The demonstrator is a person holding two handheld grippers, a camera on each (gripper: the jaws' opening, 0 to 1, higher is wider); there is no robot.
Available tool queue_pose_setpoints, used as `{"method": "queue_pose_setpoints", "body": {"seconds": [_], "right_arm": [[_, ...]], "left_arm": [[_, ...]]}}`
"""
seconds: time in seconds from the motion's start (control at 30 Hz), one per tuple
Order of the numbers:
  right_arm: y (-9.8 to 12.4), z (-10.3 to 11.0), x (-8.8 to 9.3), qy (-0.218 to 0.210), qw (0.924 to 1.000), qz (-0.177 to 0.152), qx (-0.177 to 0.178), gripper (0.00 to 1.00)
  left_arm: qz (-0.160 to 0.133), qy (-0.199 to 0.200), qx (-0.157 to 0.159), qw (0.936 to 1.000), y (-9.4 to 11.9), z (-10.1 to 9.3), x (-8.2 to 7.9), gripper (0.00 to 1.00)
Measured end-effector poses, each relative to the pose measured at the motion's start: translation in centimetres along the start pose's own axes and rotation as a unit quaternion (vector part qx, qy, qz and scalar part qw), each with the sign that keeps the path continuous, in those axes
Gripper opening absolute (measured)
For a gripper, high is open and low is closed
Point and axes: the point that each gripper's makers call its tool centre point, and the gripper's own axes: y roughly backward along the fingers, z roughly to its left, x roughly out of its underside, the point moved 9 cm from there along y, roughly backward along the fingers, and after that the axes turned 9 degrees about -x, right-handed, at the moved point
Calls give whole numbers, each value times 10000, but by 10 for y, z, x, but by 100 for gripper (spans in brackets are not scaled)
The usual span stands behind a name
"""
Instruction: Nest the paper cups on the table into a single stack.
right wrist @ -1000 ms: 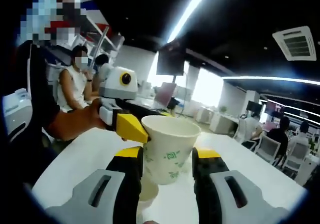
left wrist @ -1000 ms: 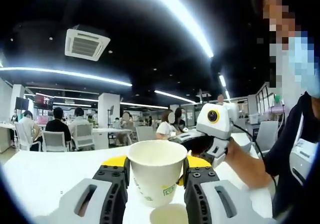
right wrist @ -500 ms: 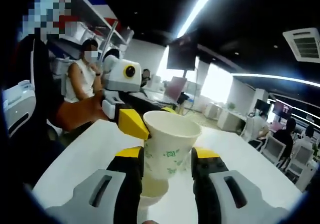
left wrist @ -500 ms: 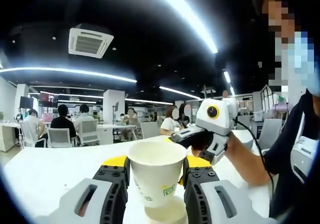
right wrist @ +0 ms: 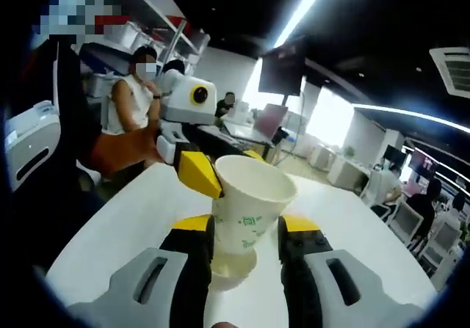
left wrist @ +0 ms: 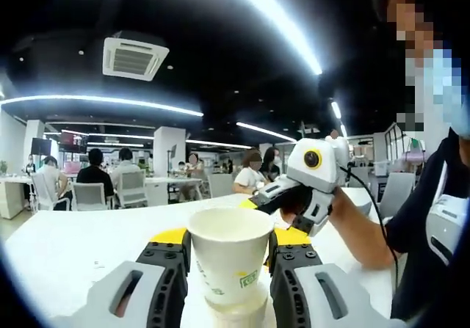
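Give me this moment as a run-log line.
left gripper: shut on upper cup | right gripper: same cup | lower cup: partly nested

No word, number or brand can be read anywhere. The paper cup [left wrist: 230, 258] carries a small green printed mark low on its side, toward its right in the left gripper view; in the right gripper view the same cup [right wrist: 248, 218] shows two green square-shaped motifs, one above the other, on the wall facing the camera. The characters in them are too small and blurred to make out. A wall screen [left wrist: 72, 141] far behind the cup glows red and dark, its content illegible.
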Motion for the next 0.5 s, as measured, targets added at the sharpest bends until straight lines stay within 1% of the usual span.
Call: {"method": "queue_pose_setpoints", "body": {"seconds": [0.3,0.5], "right_arm": [[2,5,5,146,9995,266,-108,34],[1,5,9,204,9988,425,-144,34]], "left_arm": [[94,-36,6,9999,0,-6,5,45],[121,-5,-3,9999,-2,-6,10,45]]}}
